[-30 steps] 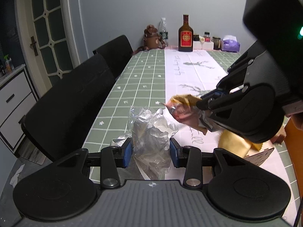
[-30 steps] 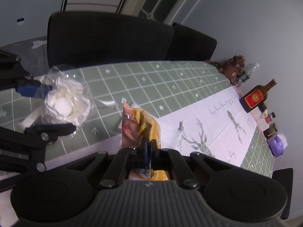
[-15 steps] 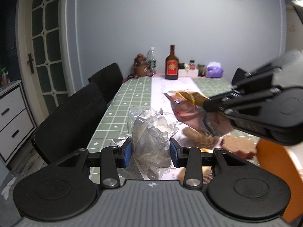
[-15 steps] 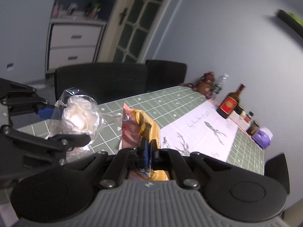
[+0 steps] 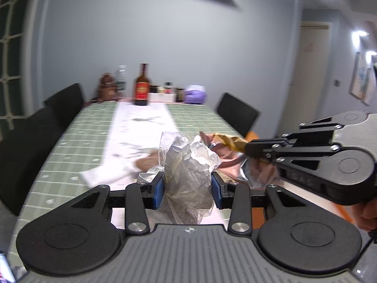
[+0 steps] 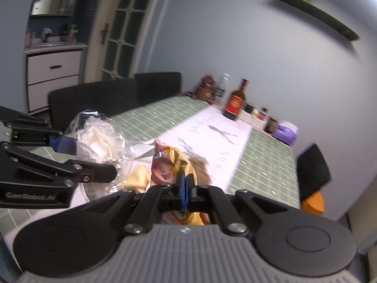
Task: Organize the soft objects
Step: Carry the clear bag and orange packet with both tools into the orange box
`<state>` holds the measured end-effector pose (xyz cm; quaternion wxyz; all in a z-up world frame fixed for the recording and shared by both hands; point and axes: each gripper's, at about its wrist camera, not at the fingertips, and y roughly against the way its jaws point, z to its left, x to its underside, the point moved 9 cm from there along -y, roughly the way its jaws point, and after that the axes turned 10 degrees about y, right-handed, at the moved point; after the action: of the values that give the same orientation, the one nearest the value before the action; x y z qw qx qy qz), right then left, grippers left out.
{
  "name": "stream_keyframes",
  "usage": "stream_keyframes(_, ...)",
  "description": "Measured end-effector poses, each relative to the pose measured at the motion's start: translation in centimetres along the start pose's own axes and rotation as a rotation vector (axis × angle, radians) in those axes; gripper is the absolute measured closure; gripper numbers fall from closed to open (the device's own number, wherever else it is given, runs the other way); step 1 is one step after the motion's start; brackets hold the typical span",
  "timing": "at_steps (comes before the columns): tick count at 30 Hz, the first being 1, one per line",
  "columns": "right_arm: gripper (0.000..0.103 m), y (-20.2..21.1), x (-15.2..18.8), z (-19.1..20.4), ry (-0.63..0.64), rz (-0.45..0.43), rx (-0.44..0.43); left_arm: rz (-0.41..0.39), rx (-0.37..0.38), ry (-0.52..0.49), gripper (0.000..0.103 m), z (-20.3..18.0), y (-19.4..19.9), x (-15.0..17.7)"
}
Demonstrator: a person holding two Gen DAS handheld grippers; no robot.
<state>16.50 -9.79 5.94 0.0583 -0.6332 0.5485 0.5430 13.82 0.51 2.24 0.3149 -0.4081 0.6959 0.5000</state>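
A: The left tool, half open, pinches a crumpled clear bag above the tabletop. Risk?

B: The film is slippery, so the bag may slide free.

A: And the right tool?

B: It is clamped fully on a snack packet's edge; a swing could tear it loose.

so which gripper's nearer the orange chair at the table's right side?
Right. The right gripper, shut on a pink-and-yellow snack packet, is on the orange chair's side. The left gripper, clamping a clear plastic bag, sits farther left.
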Motion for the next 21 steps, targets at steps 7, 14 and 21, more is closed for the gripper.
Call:
stream_keyframes(7, 0.103, 3.1, 4.6, -6.1, -0.069, 0.079, 0.133, 0.056, 0.168, 0.020, 0.057, -6.0, -2.9, -0.1)
stream_keyframes(14, 0.103, 2.9, 9.5, -11.0, -0.150, 0.170, 0.210, 0.156, 0.276, 0.026, 0.057, -11.9, -7.6, 0.9)
stream_keyframes(21, 0.103, -0.9, 15.6, -13.5, -0.186, 0.303, 0.209, 0.304, 0.225, -0.023, 0.057, -14.6, -13.3, 4.0)
